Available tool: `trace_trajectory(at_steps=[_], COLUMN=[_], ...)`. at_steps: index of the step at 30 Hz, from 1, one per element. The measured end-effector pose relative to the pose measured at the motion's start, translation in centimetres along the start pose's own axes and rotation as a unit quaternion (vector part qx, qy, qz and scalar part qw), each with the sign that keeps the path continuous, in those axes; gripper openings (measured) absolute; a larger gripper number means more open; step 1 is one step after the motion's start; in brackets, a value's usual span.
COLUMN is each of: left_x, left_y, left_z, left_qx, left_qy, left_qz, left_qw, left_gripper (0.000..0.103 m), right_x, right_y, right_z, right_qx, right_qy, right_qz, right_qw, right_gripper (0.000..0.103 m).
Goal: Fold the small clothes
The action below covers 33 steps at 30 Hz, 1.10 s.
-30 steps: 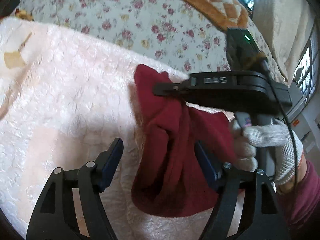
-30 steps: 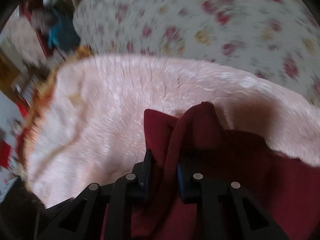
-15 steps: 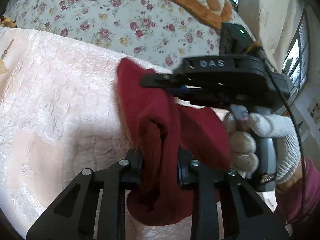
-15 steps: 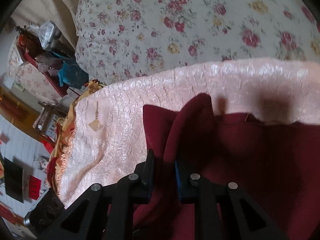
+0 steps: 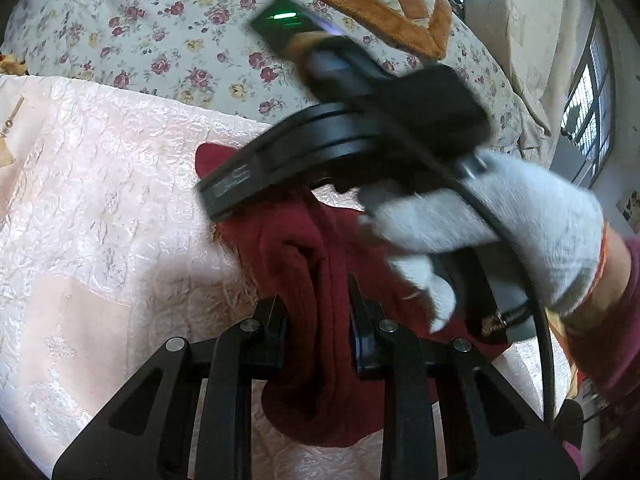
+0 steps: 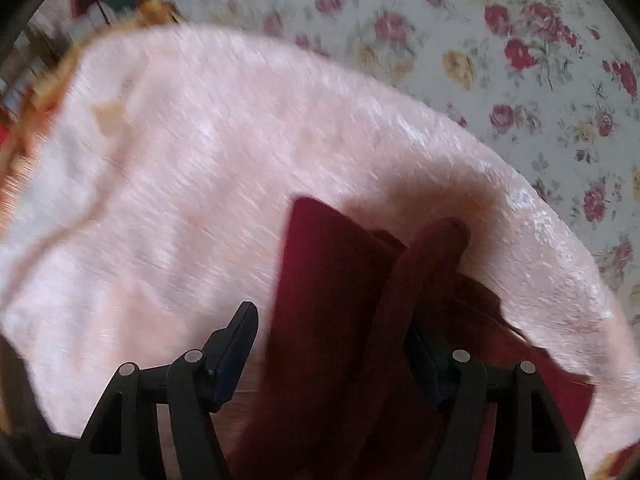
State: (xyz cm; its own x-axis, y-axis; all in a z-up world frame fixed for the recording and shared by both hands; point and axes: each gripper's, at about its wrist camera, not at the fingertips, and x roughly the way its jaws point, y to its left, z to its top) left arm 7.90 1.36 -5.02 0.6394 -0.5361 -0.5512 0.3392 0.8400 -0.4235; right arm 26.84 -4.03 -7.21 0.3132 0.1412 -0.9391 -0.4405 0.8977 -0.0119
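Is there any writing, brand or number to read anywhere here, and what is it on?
Nothing can be read for certain.
Right gripper: raised lettering on its black side, too blurred to read.
Metal tag on that gripper's handle below the gloved hand: marks too small to read.
Red garment, pink cover, floral quilt: no text.

The left wrist camera sits just behind the left gripper (image 5: 318,312), low and close over the pink blanket (image 5: 100,208), facing 12 o'clock toward the flowered quilt (image 5: 168,32). The right gripper crosses at 2 o'clock. The right wrist camera looks steeply down, very close. Both views share the red garment (image 6: 332,280), blanket and quilt.
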Motion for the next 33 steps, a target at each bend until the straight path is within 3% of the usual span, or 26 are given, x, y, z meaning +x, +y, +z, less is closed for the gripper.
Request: trace_trajectory(at_steps=[1,4,8,11,23,26,33], left_x=[-0.1,-0.4,-1.0,-1.0,3.0,4.8,9.5], left_y=[-0.1,-1.0,-3.5,-5.7,-15.4,-18.0,-21.7], left_z=[-0.1,-0.2,-0.2,-0.3,0.9,0.7,-1.2], left_qx=[0.001,0.012,0.041,0.060,0.104,0.113,0.131], left_qy=[0.000,0.000,0.002,0.008,0.044,0.063,0.108], left_qz=[-0.003,-0.009,-0.005,-0.007,-0.039,-0.053,-0.066], left_qw=[1.0000,0.9999,0.9992,0.9982,0.9928,0.9902,0.9832], left_gripper=[0.022,0.022,0.022,0.022,0.022,0.017,0.017], right_x=[-0.4,-2.2,-5.0,-7.3,-12.6,-13.1,-12.5], right_y=[-0.6,-3.4,-5.9,-7.2,-15.6,-18.3,-23.4], right_z=[-0.4,-2.2,-4.6,-6.3,-13.4,-15.5,-20.2], right_qx=[0.015,0.072,0.109,0.121,0.161,0.178,0.214], right_qy=[-0.015,-0.058,-0.100,-0.123,-0.164,-0.165,-0.160], right_qz=[0.018,0.072,0.123,0.136,0.122,0.116,0.104], right_qw=[1.000,0.993,0.981,0.976,0.966,0.963,0.958], right_gripper=[0.044,0.033,0.029,0.028,0.024,0.023,0.022])
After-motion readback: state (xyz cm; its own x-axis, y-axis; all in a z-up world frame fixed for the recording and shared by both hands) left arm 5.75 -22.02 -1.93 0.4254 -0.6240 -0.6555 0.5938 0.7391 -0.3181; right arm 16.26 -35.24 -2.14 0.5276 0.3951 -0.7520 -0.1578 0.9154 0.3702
